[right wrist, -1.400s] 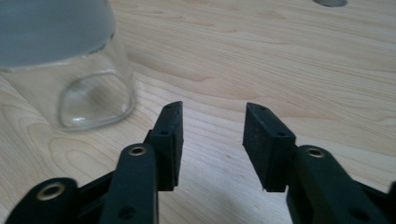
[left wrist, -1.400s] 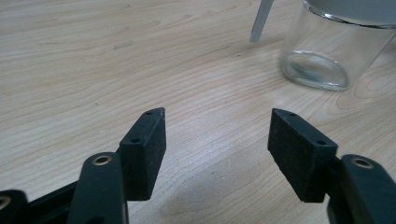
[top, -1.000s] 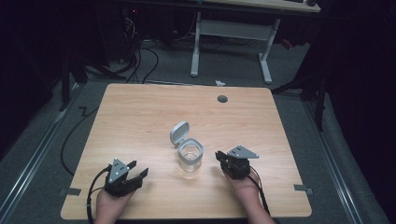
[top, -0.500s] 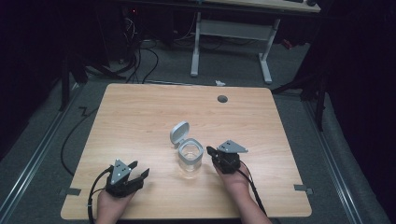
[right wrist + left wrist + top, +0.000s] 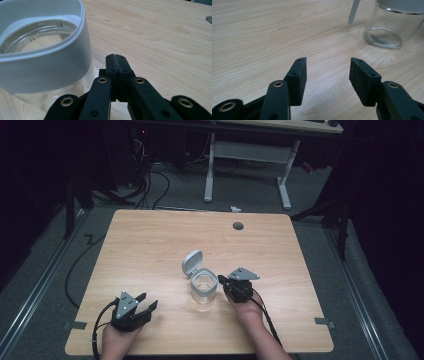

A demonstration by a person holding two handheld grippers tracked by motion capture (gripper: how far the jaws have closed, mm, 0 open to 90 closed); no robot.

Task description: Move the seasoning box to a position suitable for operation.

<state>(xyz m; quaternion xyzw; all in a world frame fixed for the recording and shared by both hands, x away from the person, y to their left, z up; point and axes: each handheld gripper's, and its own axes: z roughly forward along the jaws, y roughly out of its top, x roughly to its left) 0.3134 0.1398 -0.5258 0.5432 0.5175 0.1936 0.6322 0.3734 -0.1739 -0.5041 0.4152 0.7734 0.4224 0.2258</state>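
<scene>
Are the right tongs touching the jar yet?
Cannot tell. In the right gripper view the shut right tongs sit right beside the jar, but no clear gap or contact shows; the high view is too small to settle it.

Glass jar (image 5: pixel 392 23) cut off by the top edge, its lid (image 5: pixel 353 11) showing a sliver, forearms cropped below.

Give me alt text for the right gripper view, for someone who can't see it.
The right gripper, its two black jaws pressed shut with nothing between them, sits just beside a clear glass jar with a grey collar around its open mouth. Both are over a light wooden table.
</scene>
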